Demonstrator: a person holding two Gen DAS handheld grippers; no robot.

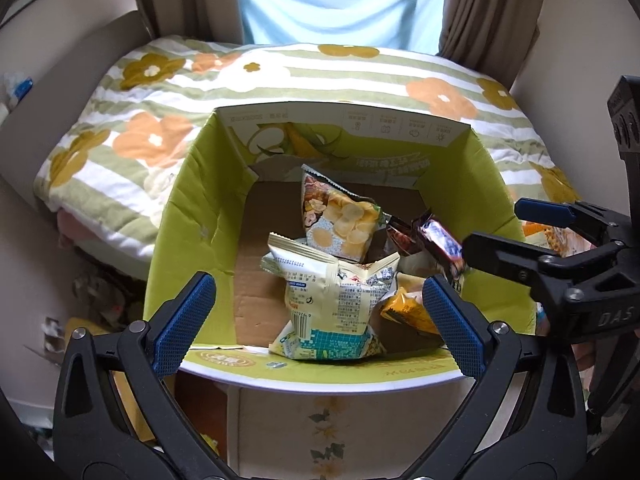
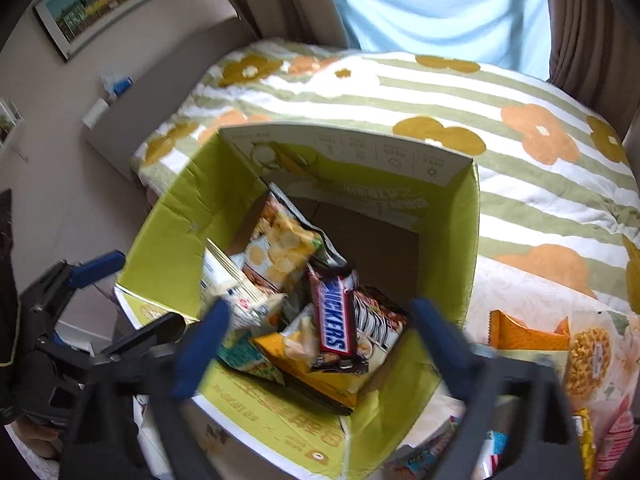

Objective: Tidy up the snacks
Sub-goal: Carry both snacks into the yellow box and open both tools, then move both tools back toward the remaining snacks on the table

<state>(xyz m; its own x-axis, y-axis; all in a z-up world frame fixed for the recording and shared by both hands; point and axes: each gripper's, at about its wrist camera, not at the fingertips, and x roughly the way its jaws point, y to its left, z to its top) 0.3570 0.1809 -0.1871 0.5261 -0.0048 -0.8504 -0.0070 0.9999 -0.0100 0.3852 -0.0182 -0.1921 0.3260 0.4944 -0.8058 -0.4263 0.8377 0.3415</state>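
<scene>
Currently, by label:
Left gripper (image 1: 320,312): fingers spread wide, empty, hovering above the near rim of the box (image 1: 192,200).
Right gripper (image 2: 320,344): fingers blurred, wide apart, gripping nothing, over the box's right side.
Snickers bar (image 2: 334,316): lies on top of the snack heap inside the box.
Chip bag (image 1: 340,216): leans upright mid-box.
Open room: bare cardboard floor along the box's left wall and far end.
Outside: more snacks (image 2: 528,336) right of the box.
Bed (image 1: 280,76): beyond the far flap.
</scene>
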